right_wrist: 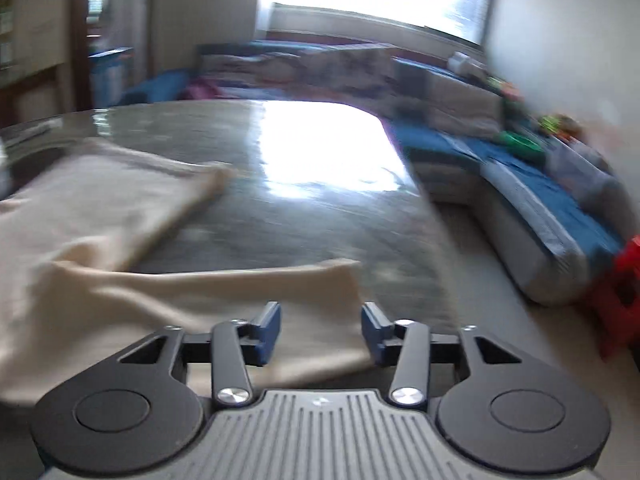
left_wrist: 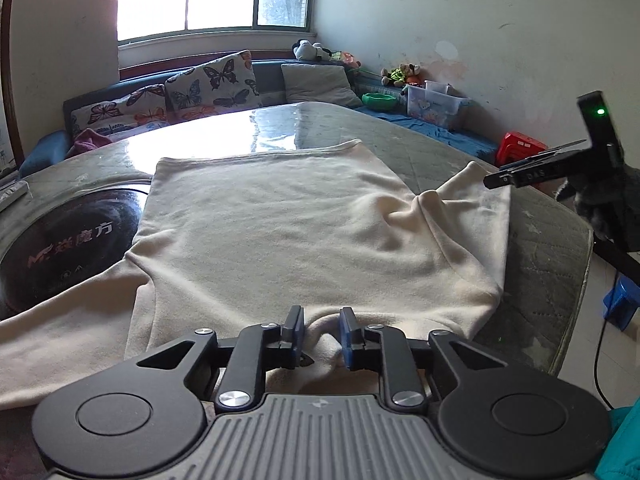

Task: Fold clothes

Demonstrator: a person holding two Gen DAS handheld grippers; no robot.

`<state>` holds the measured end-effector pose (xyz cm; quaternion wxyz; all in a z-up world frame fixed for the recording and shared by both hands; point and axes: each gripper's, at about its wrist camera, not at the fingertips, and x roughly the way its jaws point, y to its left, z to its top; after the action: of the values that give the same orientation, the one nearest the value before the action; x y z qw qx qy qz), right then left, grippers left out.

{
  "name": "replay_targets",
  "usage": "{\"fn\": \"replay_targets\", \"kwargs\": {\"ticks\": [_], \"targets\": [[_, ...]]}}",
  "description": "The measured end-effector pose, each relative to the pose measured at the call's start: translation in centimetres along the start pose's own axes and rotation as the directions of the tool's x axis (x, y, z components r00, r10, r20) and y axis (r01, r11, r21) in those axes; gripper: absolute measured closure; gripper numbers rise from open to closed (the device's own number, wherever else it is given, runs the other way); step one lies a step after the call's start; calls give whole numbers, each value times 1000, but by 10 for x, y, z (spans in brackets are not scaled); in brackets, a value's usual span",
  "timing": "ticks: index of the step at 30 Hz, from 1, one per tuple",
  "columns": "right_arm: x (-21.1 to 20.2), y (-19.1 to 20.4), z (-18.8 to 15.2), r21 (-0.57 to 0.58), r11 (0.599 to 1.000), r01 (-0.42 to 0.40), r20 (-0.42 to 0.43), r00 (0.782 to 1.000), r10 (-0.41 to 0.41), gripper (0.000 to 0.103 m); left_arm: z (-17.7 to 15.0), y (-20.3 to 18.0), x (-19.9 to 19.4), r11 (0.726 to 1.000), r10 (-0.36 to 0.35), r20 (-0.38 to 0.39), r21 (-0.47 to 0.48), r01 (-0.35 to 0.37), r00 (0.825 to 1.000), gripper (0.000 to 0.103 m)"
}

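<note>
A cream long-sleeved top (left_wrist: 280, 224) lies spread on the grey table (left_wrist: 440, 148), hem toward the window. My left gripper (left_wrist: 322, 330) is at its near edge with the jaws partly closed around a bunched fold of the collar. My right gripper (left_wrist: 520, 176) is in the air over the top's right sleeve (left_wrist: 472, 200). In the blurred right wrist view, my right gripper (right_wrist: 320, 328) is open and empty just above the sleeve (right_wrist: 240, 292), near its cuff end.
A black round cooktop (left_wrist: 68, 248) is set in the table at the left, under the left sleeve. A sofa with butterfly cushions (left_wrist: 208, 84) and toys stands behind. A red stool (left_wrist: 520, 146) and a blue stool (left_wrist: 622, 304) stand on the floor at the right.
</note>
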<state>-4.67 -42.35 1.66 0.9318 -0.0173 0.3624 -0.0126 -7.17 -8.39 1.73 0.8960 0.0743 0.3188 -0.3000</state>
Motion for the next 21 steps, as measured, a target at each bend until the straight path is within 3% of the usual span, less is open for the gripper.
{"fn": "replay_targets", "kwargs": {"ticks": [3, 4, 6, 8, 13, 16, 19, 21], "targets": [[12, -28, -2, 86, 994, 61, -12, 998, -60, 52, 0, -2, 0, 1000, -1, -4, -1, 1, 1000, 82], [11, -34, -3, 114, 993, 41, -18, 999, -39, 54, 0, -3, 0, 1000, -2, -5, -1, 2, 1000, 82], [8, -40, -4, 146, 989, -1, -22, 1000, 4, 82, -1, -5, 0, 1000, -4, -9, -1, 4, 1000, 82], [3, -31, -4, 81, 997, 12, -20, 1000, -10, 92, -1, -7, 0, 1000, -8, -12, -2, 8, 1000, 82], [1, -25, -1, -30, 975, 219, -4, 976, -219, 99, -2, -18, 1, 998, -68, -19, -16, 67, 998, 81], [6, -37, 2, 1, 972, 234, -28, 972, -234, 98, 2, -20, 2, 996, -90, -26, -20, 89, 996, 78], [-4, -35, 13, 37, 984, 176, 12, 984, -176, 94, 13, -11, -2, 994, -104, -18, -34, 103, 994, 75], [-9, -24, 27, 41, 998, 54, 33, 998, -55, 90, 24, -1, -3, 995, -89, 4, -42, 89, 996, 73]]}}
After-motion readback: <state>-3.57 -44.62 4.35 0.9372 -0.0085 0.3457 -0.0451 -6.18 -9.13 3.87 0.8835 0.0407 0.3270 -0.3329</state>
